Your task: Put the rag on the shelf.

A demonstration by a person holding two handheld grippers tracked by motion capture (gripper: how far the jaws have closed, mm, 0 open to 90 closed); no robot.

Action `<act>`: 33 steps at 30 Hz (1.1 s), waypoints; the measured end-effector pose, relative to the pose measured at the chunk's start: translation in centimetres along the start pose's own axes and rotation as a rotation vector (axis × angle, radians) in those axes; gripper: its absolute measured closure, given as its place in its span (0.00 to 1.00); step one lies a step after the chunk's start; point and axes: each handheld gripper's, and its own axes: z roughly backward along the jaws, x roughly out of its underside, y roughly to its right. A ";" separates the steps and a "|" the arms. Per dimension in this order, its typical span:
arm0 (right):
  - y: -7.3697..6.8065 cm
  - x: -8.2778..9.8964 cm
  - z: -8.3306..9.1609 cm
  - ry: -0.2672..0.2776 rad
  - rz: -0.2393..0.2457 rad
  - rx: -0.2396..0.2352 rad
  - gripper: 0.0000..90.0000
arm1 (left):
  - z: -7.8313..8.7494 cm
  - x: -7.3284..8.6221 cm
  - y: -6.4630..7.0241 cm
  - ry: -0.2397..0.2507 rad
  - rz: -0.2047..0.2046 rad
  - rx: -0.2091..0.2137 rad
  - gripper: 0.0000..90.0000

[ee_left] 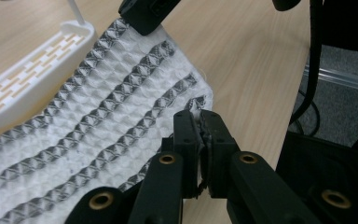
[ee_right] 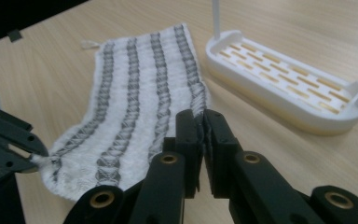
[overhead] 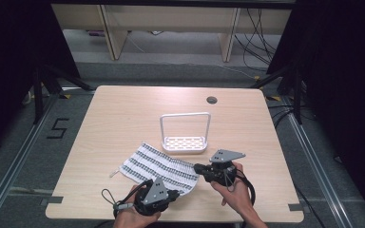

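Nearest the person, the left gripper (overhead: 175,194) is clamping its two black jaws tight on the near corner of a white waffle-weave cloth with dark grey stripes (overhead: 159,167); in the left gripper view the fabric edge is pinched between the pads. A little farther off and to that tool's right, the right gripper (overhead: 198,168) is pinching the neighbouring corner of the same cloth, its jaws likewise closed narrow on the hem. The cloth is lying flat on the light wooden table (overhead: 123,114), stretching away from both tools towards the left. Just beyond the right gripper, a white plastic slotted tray with a tall hoop handle (overhead: 185,144) is standing beside the cloth's far edge. Judging by both corners being gripped, the lifting or folding step is beginning. The next move probably calls for raising both corners together, evenly, keeping the cloth clear of the tray.
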 end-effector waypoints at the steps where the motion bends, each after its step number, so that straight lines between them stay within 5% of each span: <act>1: 0.0 0.0 0.0 0.000 0.000 0.000 0.96 | 0.0 0.0 0.0 0.000 0.000 0.000 0.95; 9: -1.2 -2.7 1.6 0.072 0.032 -0.045 0.96 | 2.8 -3.0 -0.2 0.058 -0.022 -0.022 0.95; 13: -1.5 -4.9 2.6 0.106 0.007 -0.085 0.96 | 4.2 -4.6 -1.1 0.091 -0.016 -0.020 0.95; 23: -2.2 -8.7 4.4 0.109 0.062 -0.084 0.96 | 7.0 -7.4 -2.5 0.117 -0.035 -0.042 0.95; 33: -3.3 -12.5 7.7 0.161 0.098 -0.087 0.96 | 10.9 -10.5 -4.3 0.212 -0.019 -0.069 0.95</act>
